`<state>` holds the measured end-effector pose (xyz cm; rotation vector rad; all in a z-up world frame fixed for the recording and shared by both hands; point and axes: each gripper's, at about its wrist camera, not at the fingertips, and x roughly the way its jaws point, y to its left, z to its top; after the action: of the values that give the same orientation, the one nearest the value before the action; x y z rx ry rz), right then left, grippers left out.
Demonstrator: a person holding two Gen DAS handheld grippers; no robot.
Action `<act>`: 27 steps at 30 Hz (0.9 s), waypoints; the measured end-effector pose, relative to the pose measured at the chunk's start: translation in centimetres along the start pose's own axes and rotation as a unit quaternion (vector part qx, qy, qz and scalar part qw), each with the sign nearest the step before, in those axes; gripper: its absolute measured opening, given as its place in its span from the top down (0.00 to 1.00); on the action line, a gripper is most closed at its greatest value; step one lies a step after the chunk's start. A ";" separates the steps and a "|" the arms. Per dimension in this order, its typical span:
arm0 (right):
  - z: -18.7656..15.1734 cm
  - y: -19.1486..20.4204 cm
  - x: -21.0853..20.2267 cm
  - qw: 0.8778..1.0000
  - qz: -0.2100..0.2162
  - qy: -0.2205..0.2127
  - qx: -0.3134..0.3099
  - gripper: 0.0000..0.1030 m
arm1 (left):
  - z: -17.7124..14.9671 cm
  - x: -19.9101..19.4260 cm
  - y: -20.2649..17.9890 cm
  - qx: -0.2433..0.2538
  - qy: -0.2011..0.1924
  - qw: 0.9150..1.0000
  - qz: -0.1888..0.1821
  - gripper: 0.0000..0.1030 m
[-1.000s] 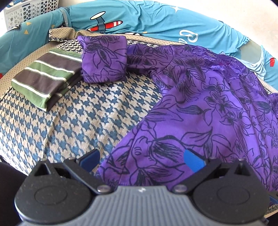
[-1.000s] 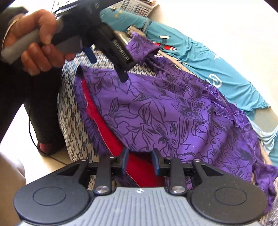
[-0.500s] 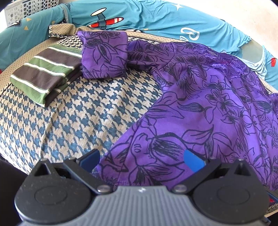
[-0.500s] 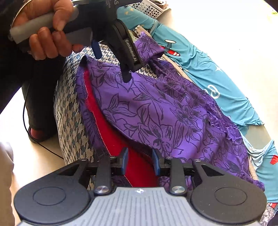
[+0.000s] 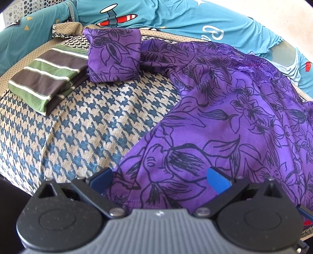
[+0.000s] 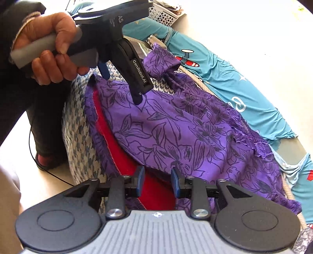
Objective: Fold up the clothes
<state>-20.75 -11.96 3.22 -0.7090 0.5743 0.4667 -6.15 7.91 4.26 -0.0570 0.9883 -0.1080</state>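
A purple flowered dress (image 5: 225, 121) was spread across a checked cushion (image 5: 93, 132), its hem brought to the near edge where it could be reached, and one sleeve (image 5: 114, 55) was laid out flat toward the far side beside a folded striped garment (image 5: 47, 82), which appeared already dealt with. A red lining (image 6: 121, 154) was exposed under the near edge of the dress, seen from the right wrist view, so the hem was judged to be turned back or rucked there. Behind the cushion a teal shirt with a plane print (image 5: 156, 17) was heaped, probably waiting its turn, and a white basket (image 6: 164, 14) was seen further off. The left gripper (image 5: 160, 180) was held just over the hem corner with its jaws spread wide, the cloth lying between them but not pinched; it seemed to be placed there so that this corner could be taken for a fold. The right gripper (image 6: 157, 181) was held at the other part of the near edge with its jaws parted only a little, the red lining and purple edge lying in the gap; nothing was seen to be clamped, though contact with the cloth could not be ruled out
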 end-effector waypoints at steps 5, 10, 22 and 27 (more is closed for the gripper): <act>0.0 0.4 0.8 1.000 0.014 0.005 -0.019 0.73 | -0.1 0.2 -0.2 0.006 0.001 1.000 0.003 0.00; -0.1 0.9 1.9 0.999 0.017 0.019 -0.040 0.72 | -0.2 0.3 -0.3 0.007 0.001 1.000 0.004 0.00; 0.5 1.8 4.1 0.998 0.020 0.009 -0.051 0.90 | -0.3 0.5 -0.4 0.010 -0.003 1.000 0.008 0.00; 0.7 1.5 3.8 0.998 0.041 0.014 -0.033 0.97 | -0.2 0.2 0.0 0.004 -0.008 1.000 0.011 0.00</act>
<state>-18.55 -9.67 0.48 -0.7589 0.6191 0.5551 -6.20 7.87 3.95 -0.0408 0.9730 -0.0918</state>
